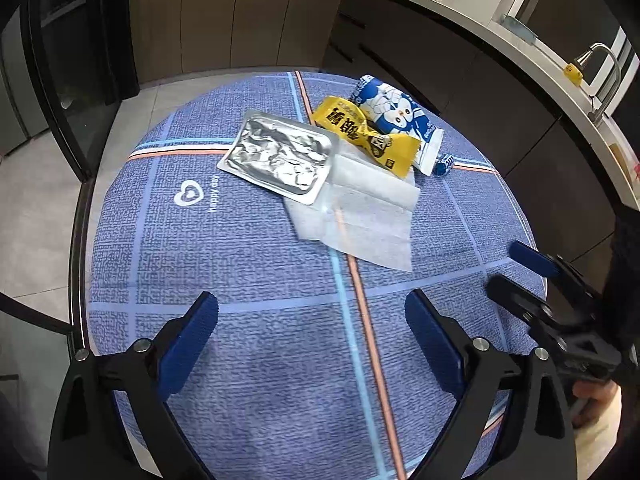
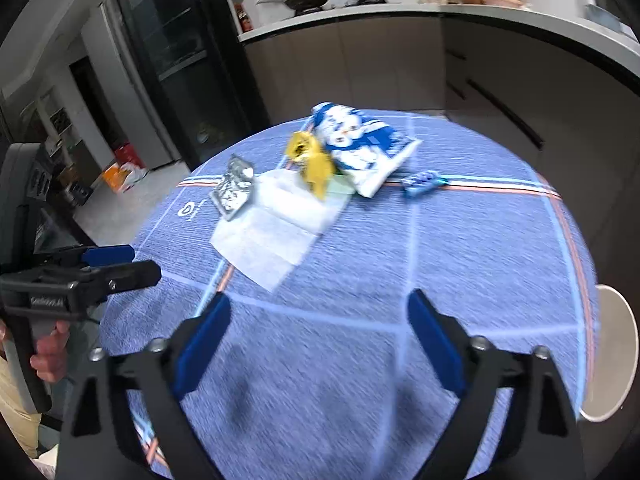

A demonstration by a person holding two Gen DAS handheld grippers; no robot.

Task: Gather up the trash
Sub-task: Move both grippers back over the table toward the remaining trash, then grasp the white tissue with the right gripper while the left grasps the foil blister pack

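Observation:
A pile of trash lies on the far half of the round table, which is covered by a blue cloth [image 1: 248, 264]. It holds a crumpled silver foil pouch [image 1: 276, 156] [image 2: 234, 192], a yellow wrapper [image 1: 368, 134] [image 2: 312, 164], a blue-and-white cartoon snack bag [image 1: 400, 116] [image 2: 360, 148], a flat white tissue [image 1: 360, 216] [image 2: 276, 224] and a small blue candy wrapper [image 1: 444, 164] [image 2: 420, 182]. My left gripper [image 1: 312, 304] [image 2: 140, 262] hovers open over the near cloth, short of the tissue. My right gripper [image 2: 320, 302] [image 1: 510, 266] is open too, with nothing between its fingers.
A dark kitchen counter [image 1: 460, 12] with a faucet [image 1: 600, 76] curves behind and to the right of the table. A black glass-door cabinet [image 2: 172, 52] stands at the left. A round white stool [image 2: 612, 352] sits by the table's right edge.

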